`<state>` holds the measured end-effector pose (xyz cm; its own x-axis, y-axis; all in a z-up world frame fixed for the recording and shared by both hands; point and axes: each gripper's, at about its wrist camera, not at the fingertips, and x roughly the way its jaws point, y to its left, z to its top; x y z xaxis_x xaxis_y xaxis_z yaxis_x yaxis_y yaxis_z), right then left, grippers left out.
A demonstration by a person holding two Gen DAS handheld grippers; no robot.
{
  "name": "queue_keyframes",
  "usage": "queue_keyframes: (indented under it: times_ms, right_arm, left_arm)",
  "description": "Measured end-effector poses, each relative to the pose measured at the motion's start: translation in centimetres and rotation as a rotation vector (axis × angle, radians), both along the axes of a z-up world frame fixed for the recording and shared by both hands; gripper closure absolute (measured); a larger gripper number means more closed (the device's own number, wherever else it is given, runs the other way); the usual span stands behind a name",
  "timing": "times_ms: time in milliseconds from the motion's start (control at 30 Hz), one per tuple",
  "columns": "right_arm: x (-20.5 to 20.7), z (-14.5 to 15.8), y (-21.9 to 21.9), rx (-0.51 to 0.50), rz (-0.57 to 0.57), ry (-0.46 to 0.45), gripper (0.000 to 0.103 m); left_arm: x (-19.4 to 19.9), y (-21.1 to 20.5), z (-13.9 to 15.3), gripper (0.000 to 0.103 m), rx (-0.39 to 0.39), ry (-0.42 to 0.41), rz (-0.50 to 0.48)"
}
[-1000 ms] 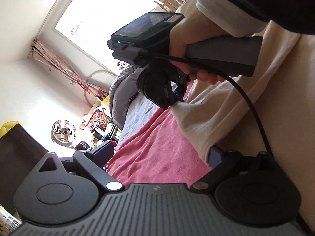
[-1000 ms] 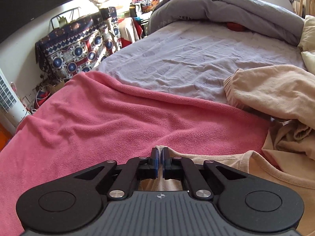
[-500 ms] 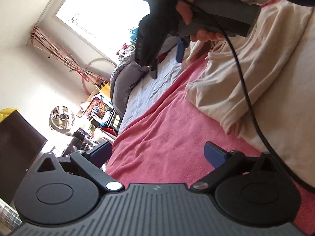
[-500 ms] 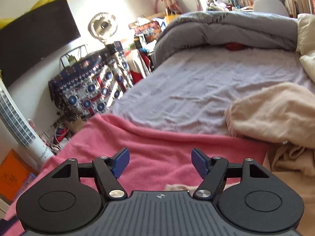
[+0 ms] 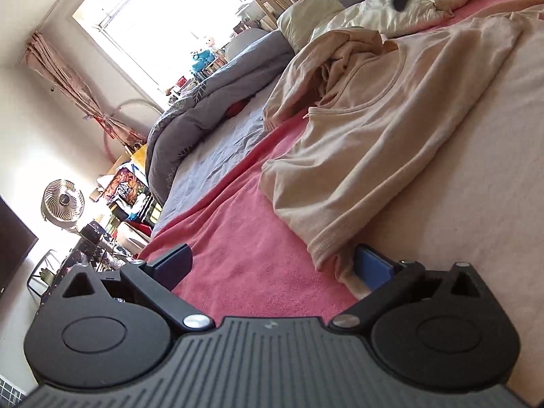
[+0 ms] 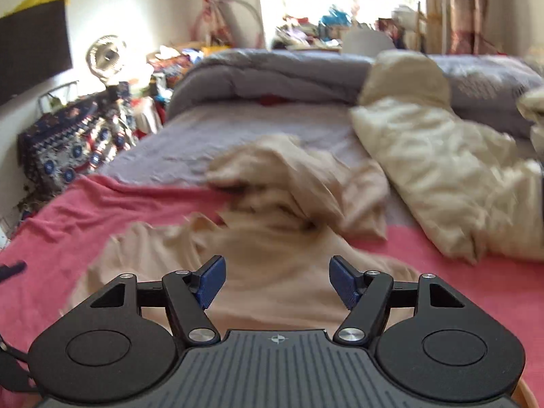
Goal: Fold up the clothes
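A beige long-sleeved shirt (image 5: pixel 401 129) lies spread on a pink blanket (image 5: pixel 244 244) on the bed, one sleeve folded across its body, the sleeve cuff near my left gripper. My left gripper (image 5: pixel 272 265) is open and low over the blanket; its right finger pad (image 5: pixel 370 268) sits at the shirt's edge. In the right wrist view the shirt (image 6: pixel 272 238) shows blurred under my right gripper (image 6: pixel 277 280), which is open and empty above it. The other sleeve (image 6: pixel 272 163) lies bunched further back.
A cream garment (image 6: pixel 442 176) lies heaped at the right of the bed. A grey duvet (image 6: pixel 289 74) is rolled at the far end over a grey sheet (image 6: pixel 210 136). A fan (image 6: pixel 105 56) and cluttered shelves stand left of the bed.
My right gripper let go of the shirt sleeve, opened, and rose back away over the shirt. The sleeve now lies folded across the body. My left gripper stayed open and low.
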<state>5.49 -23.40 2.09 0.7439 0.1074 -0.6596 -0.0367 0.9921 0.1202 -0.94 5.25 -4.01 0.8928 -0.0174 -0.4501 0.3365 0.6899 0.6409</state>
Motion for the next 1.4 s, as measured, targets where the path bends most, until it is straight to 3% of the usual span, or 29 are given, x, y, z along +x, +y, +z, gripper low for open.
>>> queue_keyframes:
  times_ms: [33,133,200,333,367,433,500,533,567,633,667,733,800,933,1000,1100,1200,1300,1333,1367,1400]
  right_arm:
    - [-0.5,-1.0,-0.8,-0.001,-0.02,0.027,0.04]
    - [-1.5,-3.6,-1.7,-0.14,-0.097,0.08,0.043]
    - [-2.0,-4.4,-2.3,-0.185,-0.132,0.065,0.044]
    - [-2.1,-4.4,-4.7,-0.115,-0.196,-0.001,0.047]
    - [-1.8,-4.5,-5.1,-0.085,-0.186,0.001,0.049]
    - [-1.3,-4.7,-5.0,-0.081,-0.143,0.001,0.052]
    - [-0.7,-5.6,-4.5,-0.116,-0.113,0.039,0.064]
    - [-0.2,-6.3,-4.2,-0.186,-0.144,0.083,0.067]
    - [-0.1,-6.7,-4.2,-0.237,-0.184,0.077,0.056]
    - [0.2,-5.8,-3.1,-0.313,-0.242,0.058,0.056]
    - [0.4,-5.2,-2.5,-0.353,-0.269,0.052,0.062]
    - [0.4,-3.2,0.6,-0.368,-0.141,-0.045,0.063]
    - [0.8,-1.4,4.1,-0.297,0.045,-0.108,0.063]
    - [3.2,0.0,11.6,-0.16,0.383,-0.125,0.063]
    - [4.5,-0.7,14.9,-0.194,0.482,-0.105,0.063]
    - [6.3,-2.5,17.6,-0.241,0.57,-0.016,0.063]
    - [6.6,-4.1,18.2,-0.244,0.607,0.067,0.063]
    - [5.7,-4.1,17.5,-0.199,0.595,0.079,0.064]
    - [5.5,-4.0,17.3,-0.191,0.59,0.085,0.07]
    - [5.2,-3.9,17.3,-0.198,0.584,0.084,0.087]
    - [5.0,-3.8,17.4,-0.211,0.577,0.081,0.095]
  left_arm:
    - [0.1,0.2,0.1,0.0,0.006,-0.009,0.011]
    - [0.4,1.0,0.3,0.0,0.037,-0.042,0.057]
    - [0.9,1.5,0.6,0.0,0.043,-0.071,0.112]
    - [1.9,2.5,1.4,0.0,-0.005,-0.113,0.247]
    - [1.8,2.5,1.8,0.0,-0.035,-0.119,0.249]
    - [0.7,2.2,2.5,0.0,-0.145,-0.113,0.156]
    - [0.0,1.5,2.5,0.0,-0.234,-0.063,0.047]
    - [0.1,1.0,1.9,0.0,-0.235,-0.02,0.028]
    - [0.4,0.2,0.9,0.0,-0.197,0.008,0.035]
    - [0.6,-0.9,-1.0,0.0,-0.087,0.017,0.05]
    - [0.5,-0.9,-1.0,0.001,-0.08,0.011,0.045]
    - [0.4,-0.6,-0.5,0.0,-0.094,0.009,0.035]
    - [0.0,-0.2,0.5,0.0,-0.108,-0.021,0.02]
    - [-1.4,0.1,2.5,0.0,-0.091,-0.124,0.008]
    - [-1.8,0.4,3.4,0.0,-0.13,-0.145,-0.003]
    - [-0.6,0.3,2.4,0.0,-0.177,-0.067,0.007]
    - [0.4,-1.1,-0.9,0.001,-0.022,-0.026,0.035]
    - [0.6,-1.2,-0.6,0.001,-0.047,-0.003,0.031]
    - [0.9,-0.9,-0.7,0.001,-0.073,0.017,0.04]
    - [1.1,-0.6,-0.6,0.001,-0.099,0.033,0.048]
    - [1.3,-0.4,-0.6,0.001,-0.117,0.043,0.052]
